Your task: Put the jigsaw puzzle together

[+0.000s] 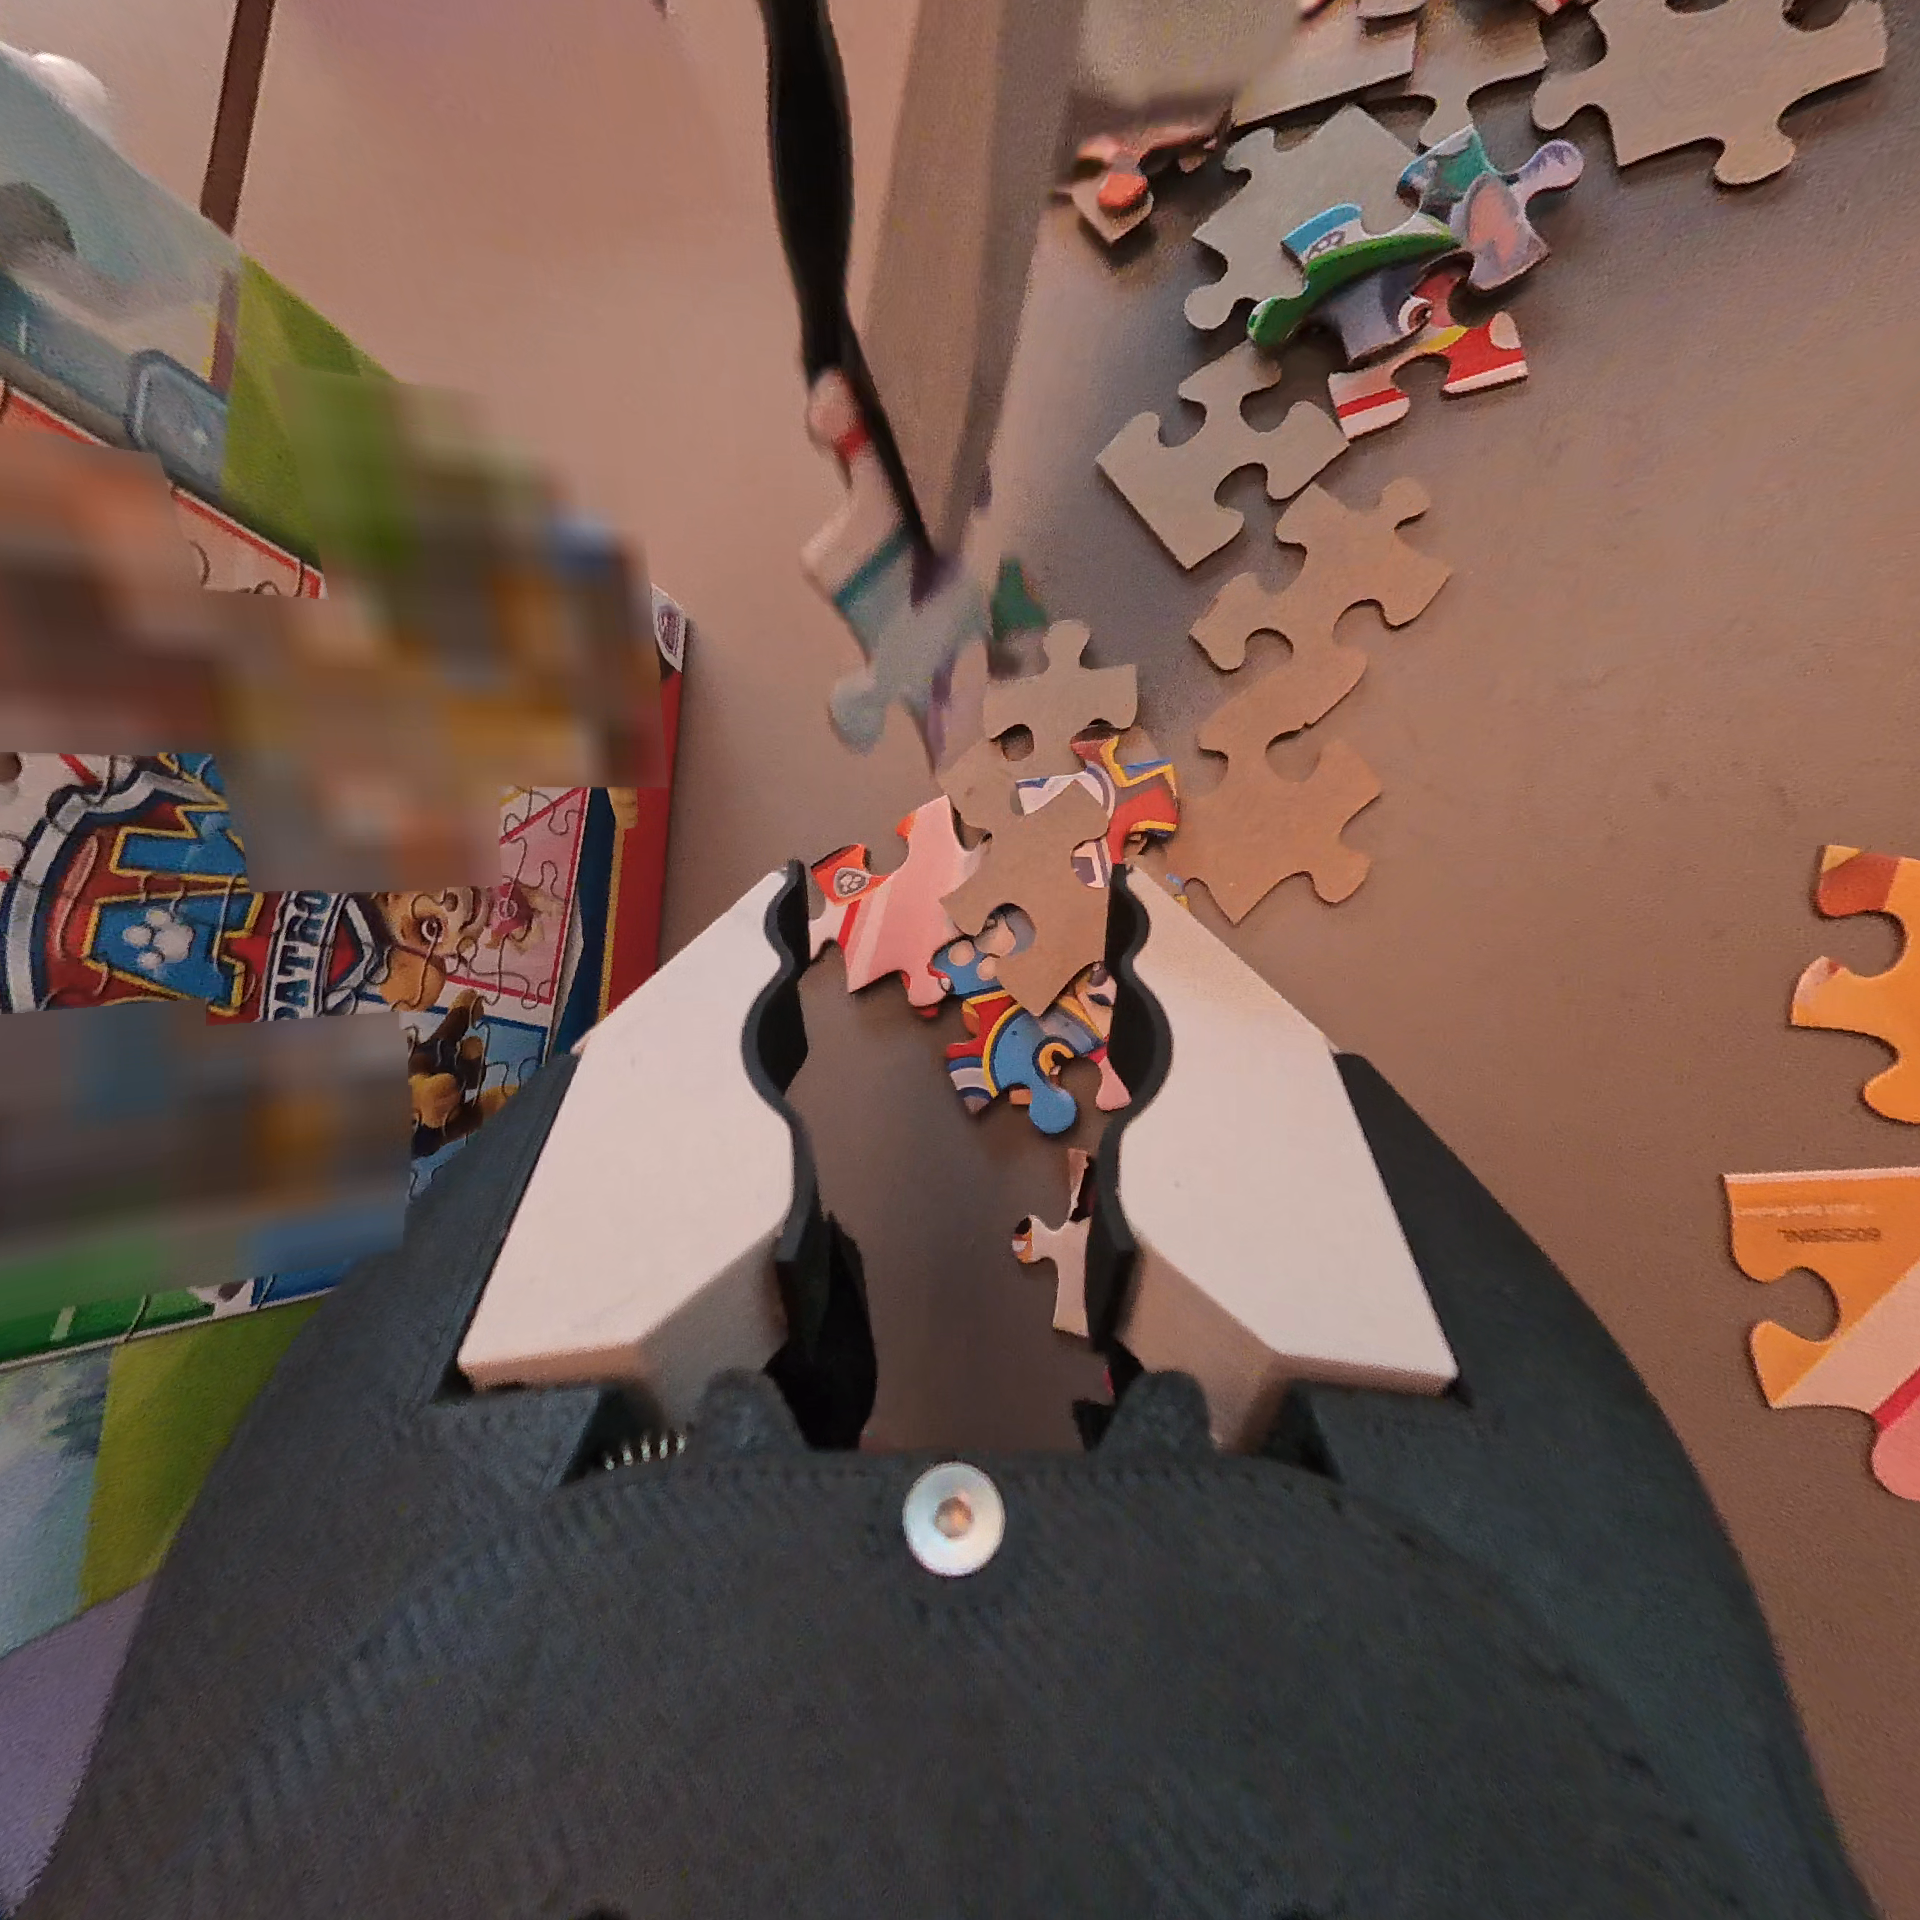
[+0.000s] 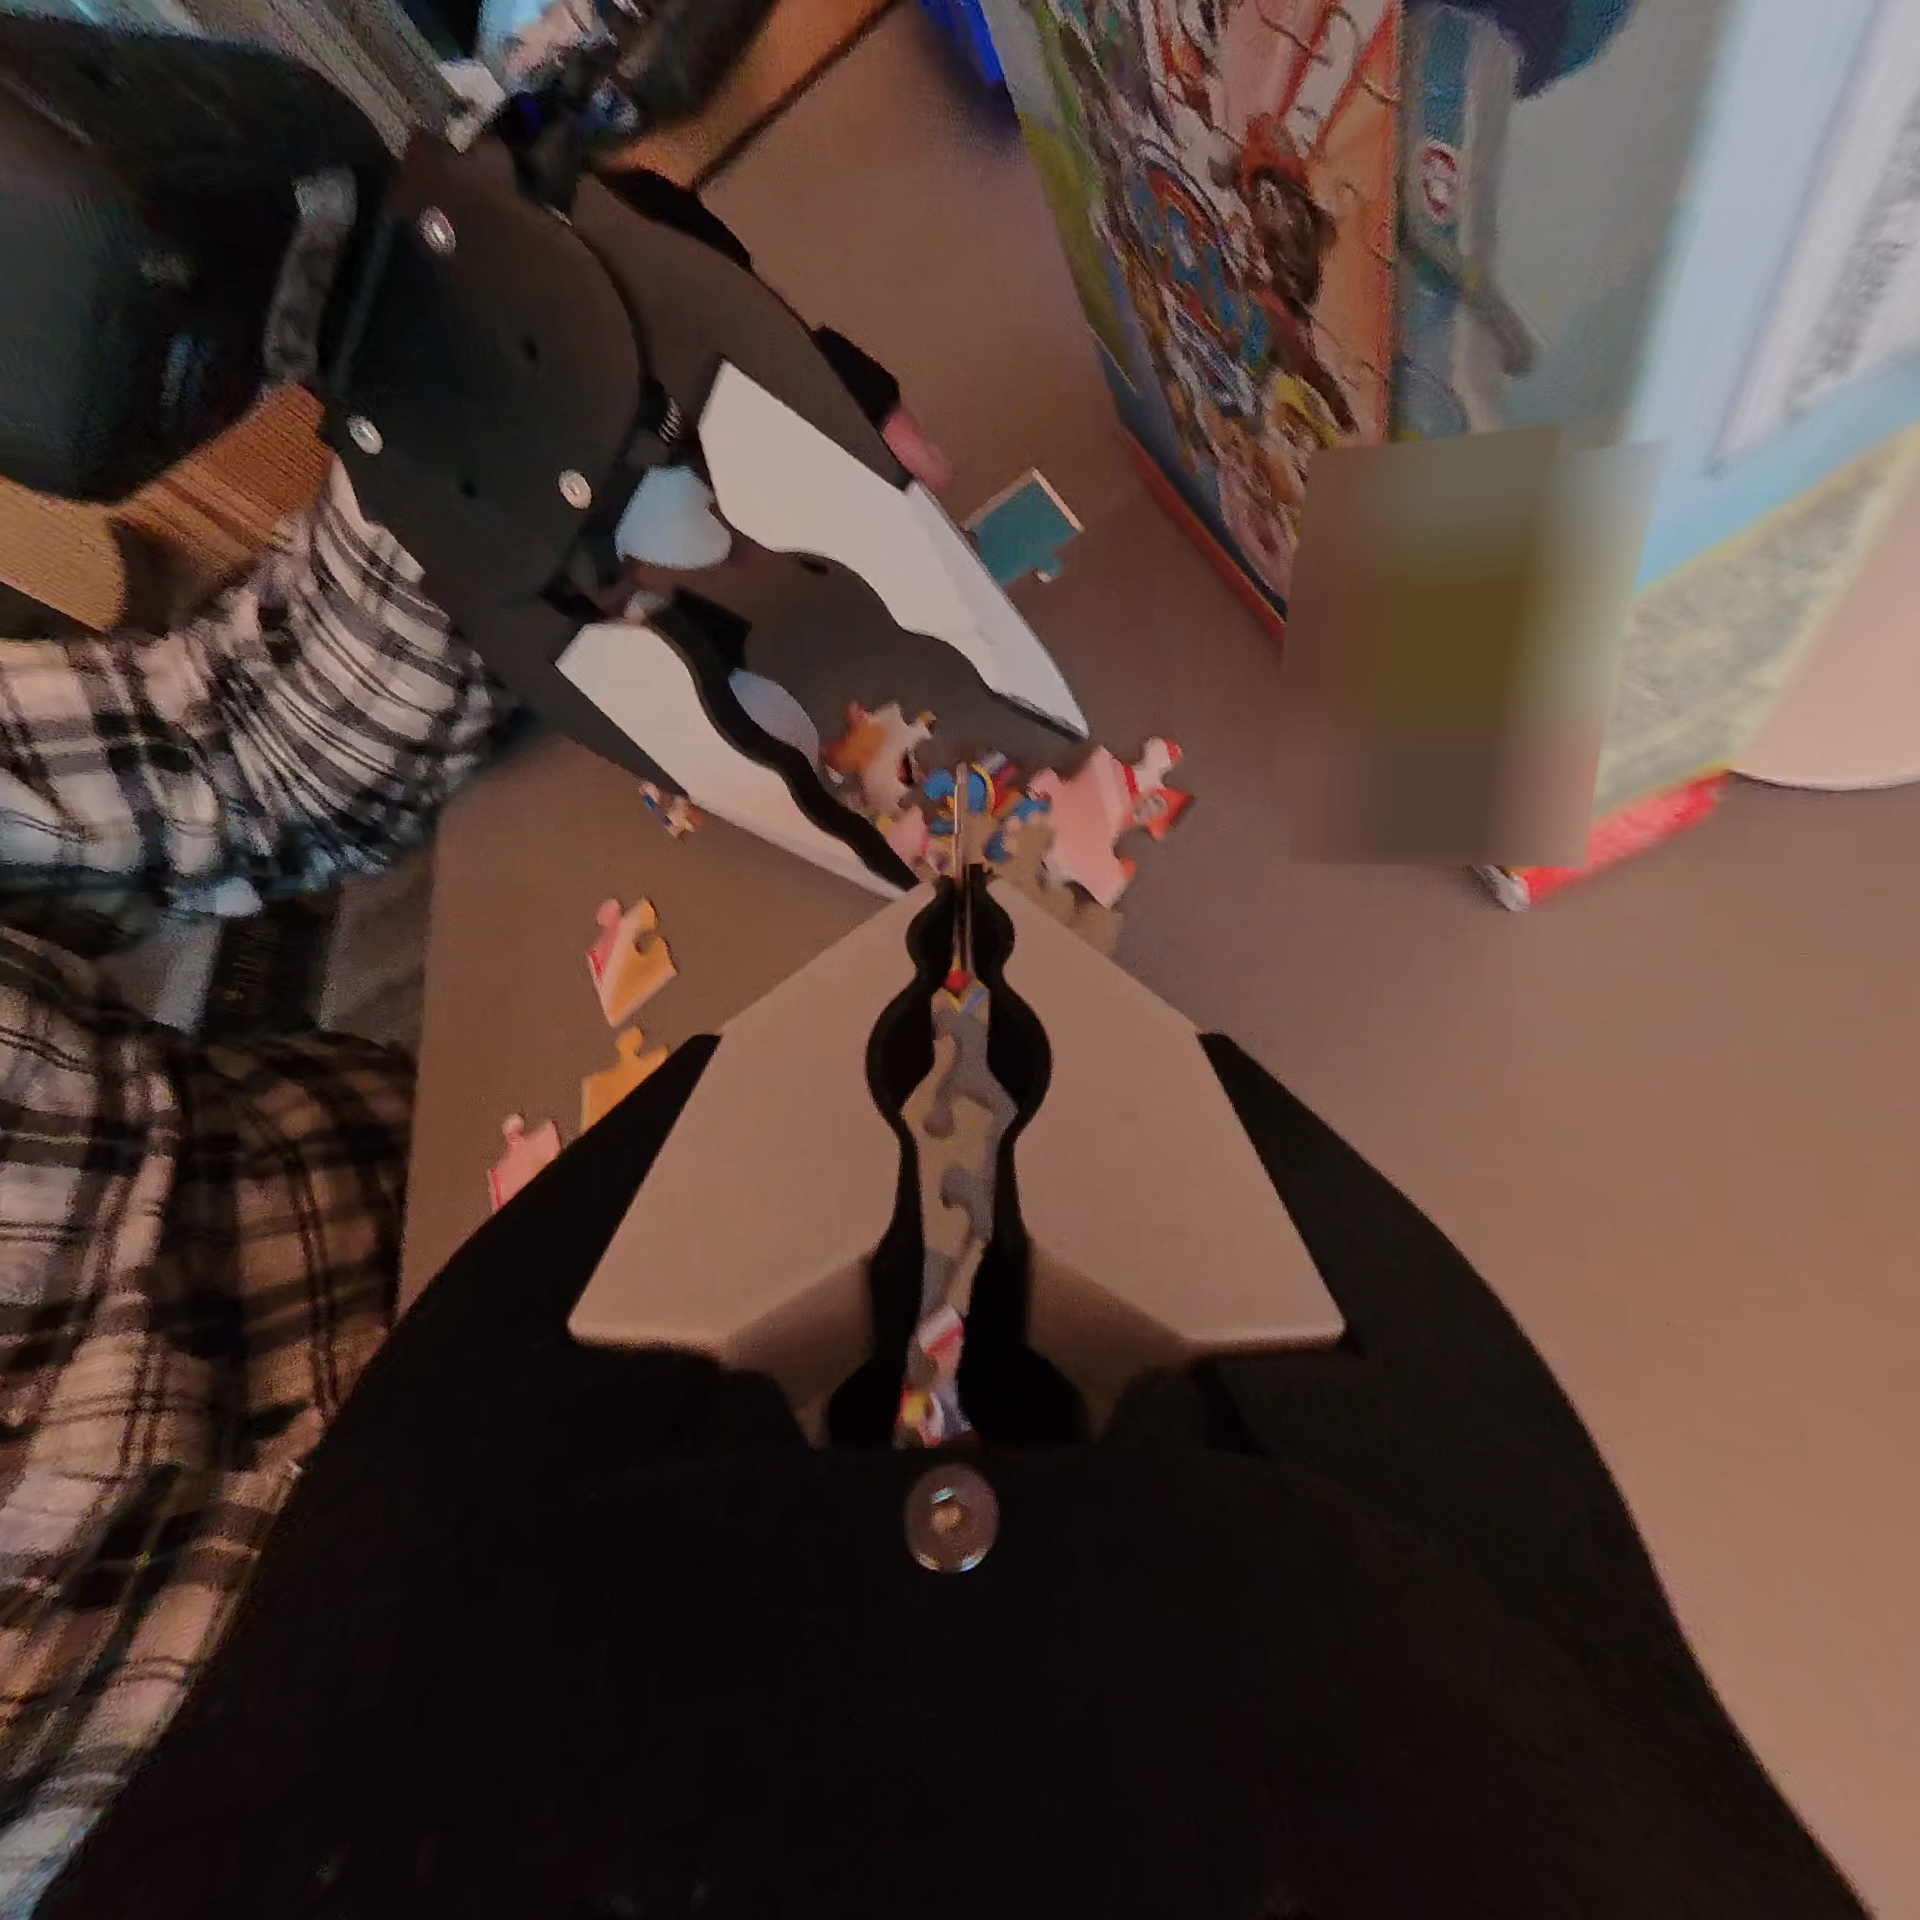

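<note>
Clamps one piece (image 2: 961,1143) thin-edge-on between the fingers of the right gripper (image 2: 961,904), lifted off the table (image 1: 1662,727), probably so that the printed face can be turned and matched before fitting. Hangs that piece just above the heap (image 1: 1039,914) of loose pieces, where a partner is most likely to be found. Holds the left gripper (image 1: 956,894) wide and empty right over the same heap, fingertips on either side of a face-down brown piece and the coloured ones under it, seemingly ready to pin or pick a mate for the held piece. Leaves the box (image 1: 312,935) standing at the table's edge beside the heap, picture side facing in, presumably as a guide to the image. Shows many pieces face down (image 1: 1299,707) beyond the heap, and a few orange border pieces (image 1: 1860,997) well apart on the other side, perhaps sorted out for the frame. Shows no two pieces clearly joined, so puts the task near its start. Calls next for a careful choice of mate, since overlapping pieces in the heap could be dragged along.
</note>
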Available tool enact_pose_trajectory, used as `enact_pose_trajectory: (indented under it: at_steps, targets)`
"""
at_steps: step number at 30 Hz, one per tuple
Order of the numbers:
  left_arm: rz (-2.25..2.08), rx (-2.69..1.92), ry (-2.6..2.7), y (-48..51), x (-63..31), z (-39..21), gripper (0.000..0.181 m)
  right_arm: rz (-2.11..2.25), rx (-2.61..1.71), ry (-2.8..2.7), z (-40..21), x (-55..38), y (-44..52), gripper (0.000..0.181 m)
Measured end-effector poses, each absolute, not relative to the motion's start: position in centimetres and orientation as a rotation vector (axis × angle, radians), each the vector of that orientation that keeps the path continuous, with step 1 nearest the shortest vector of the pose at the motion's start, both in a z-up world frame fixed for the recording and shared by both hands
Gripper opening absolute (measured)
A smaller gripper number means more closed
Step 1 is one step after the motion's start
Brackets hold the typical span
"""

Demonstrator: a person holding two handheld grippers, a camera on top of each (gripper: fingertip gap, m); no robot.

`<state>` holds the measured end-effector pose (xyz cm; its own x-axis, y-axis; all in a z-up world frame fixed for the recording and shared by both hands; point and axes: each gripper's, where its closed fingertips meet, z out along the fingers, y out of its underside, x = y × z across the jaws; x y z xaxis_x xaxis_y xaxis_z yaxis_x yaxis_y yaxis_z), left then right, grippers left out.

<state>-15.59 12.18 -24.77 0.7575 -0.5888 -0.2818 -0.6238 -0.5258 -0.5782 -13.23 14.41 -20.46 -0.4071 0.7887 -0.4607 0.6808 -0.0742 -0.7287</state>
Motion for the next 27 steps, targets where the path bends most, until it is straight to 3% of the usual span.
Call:
enact_pose_trajectory:
  at_steps: [2, 3, 9, 14, 17, 23, 27]
  targets:
    - [0.058, -2.283, 0.889, 12.1, -15.9, -24.8, 0.058, 1.347, -1.739, -2.099, -22.6, -14.1, 14.5, 0.051]
    - [0.065, -2.291, 0.884, 12.0, -16.2, -24.9, 0.059, 1.226, -1.746, -2.133, -23.6, -14.1, 15.0, 0.054]
    - [0.074, -2.32, 0.887, 11.6, -16.7, -25.3, 0.061, 0.849, -1.605, -2.274, -24.7, -9.7, 17.0, 0.044]
    - [0.067, -2.32, 0.904, 11.5, -16.2, -25.3, 0.06, 0.664, -1.568, -2.42, -27.4, -6.9, 16.8, 0.046]
    - [0.069, -2.315, 0.909, 11.6, -15.9, -25.3, 0.06, 0.648, -1.551, -2.407, -27.5, -6.9, 16.8, 0.022]
    - [0.043, -2.275, 0.946, 11.9, -14.1, -25.1, 0.06, 0.736, -1.54, -2.352, -27.5, -6.7, 16.5, 0.0]
    - [0.042, -2.274, 0.982, 12.0, -13.0, -25.4, 0.06, 0.726, -1.545, -2.319, -27.2, -6.4, 16.5, 0.0]
